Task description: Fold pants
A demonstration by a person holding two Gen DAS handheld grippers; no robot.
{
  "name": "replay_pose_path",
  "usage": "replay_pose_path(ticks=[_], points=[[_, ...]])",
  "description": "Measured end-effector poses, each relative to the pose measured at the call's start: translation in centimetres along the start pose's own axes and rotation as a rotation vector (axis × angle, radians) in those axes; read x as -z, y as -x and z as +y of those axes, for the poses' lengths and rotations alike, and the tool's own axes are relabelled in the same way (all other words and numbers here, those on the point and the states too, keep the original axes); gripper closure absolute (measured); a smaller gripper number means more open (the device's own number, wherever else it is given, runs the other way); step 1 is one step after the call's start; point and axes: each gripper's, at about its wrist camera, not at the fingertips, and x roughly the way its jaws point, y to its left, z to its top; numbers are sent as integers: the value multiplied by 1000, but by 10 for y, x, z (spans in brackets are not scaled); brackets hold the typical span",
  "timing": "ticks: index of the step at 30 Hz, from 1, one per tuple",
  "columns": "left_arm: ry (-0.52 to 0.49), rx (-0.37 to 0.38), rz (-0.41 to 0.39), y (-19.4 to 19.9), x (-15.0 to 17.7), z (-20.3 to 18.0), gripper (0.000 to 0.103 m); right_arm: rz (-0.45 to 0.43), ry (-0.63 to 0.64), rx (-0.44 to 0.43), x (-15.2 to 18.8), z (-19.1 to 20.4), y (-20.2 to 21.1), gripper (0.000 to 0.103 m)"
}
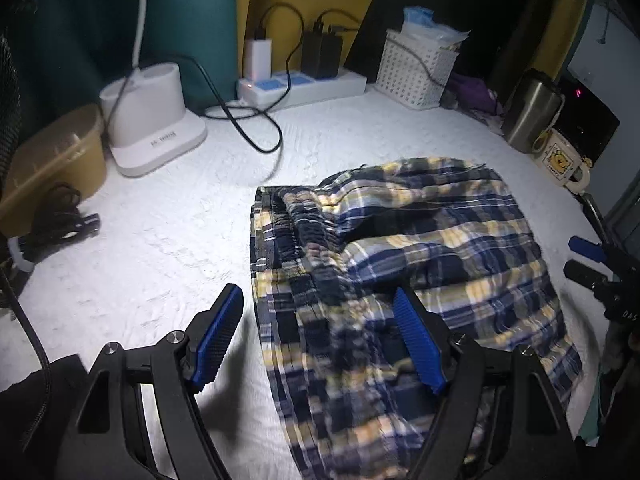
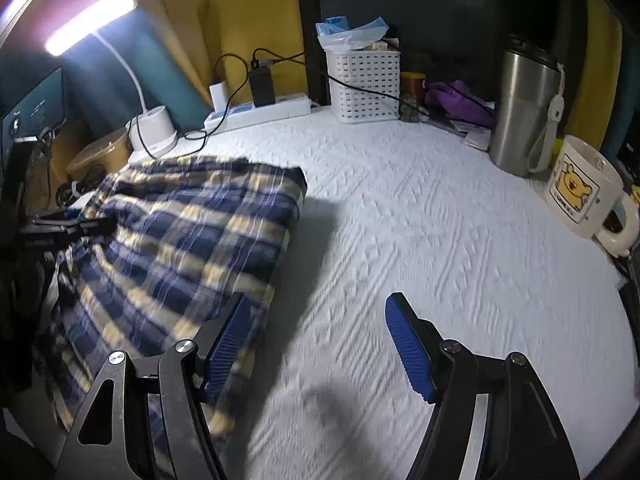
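Across the white textured cover, the plaid pants are lying folded into a thick bundle, filling the lower middle and right of the left wrist view, with the gathered elastic waistband facing the upper left of the bundle. In the right wrist view the same pants are sitting at the left, and bare cover is stretching away to the right.

The left gripper is hanging over the near left edge of the pants with its jaws spread wide; one blue pad is standing over bare cover at the left, the other over the plaid cloth, and neither is pinching any fabric. The right gripper is also standing released, its left pad over the right edge of the pants and its right pad over the cover, with nothing caught between them. The right gripper is also showing at the right edge of the left wrist view, beside the bundle.

Along the back, a white desk lamp is shining from the upper left of the right wrist view, with a tan lidded tub just beside its base. A white power strip is carrying two chargers and black cables. A white lattice basket is holding plastic bags, and purple cloth is lying beside it. At the right, a steel tumbler is standing next to a white mug printed with a yellow bear.
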Motion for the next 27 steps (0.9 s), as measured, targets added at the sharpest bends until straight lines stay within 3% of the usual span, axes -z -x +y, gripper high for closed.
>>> replay_pose_path(ticks=[4,20,23,27], points=[[20,27,40,-12,-3,6,26,9,-5,-13,-8,1,-12,31],[-112,26,-7,-25,-4,-3,19,49,-9,-64,-31,9,-58,30],[-120,30,-9,-26,-4,-5,21,55,-8,-74,-35,11,-65,29],[-149,48,-14,-24,-3,-12,33,56,-11,-83,-40,14,-70,26]])
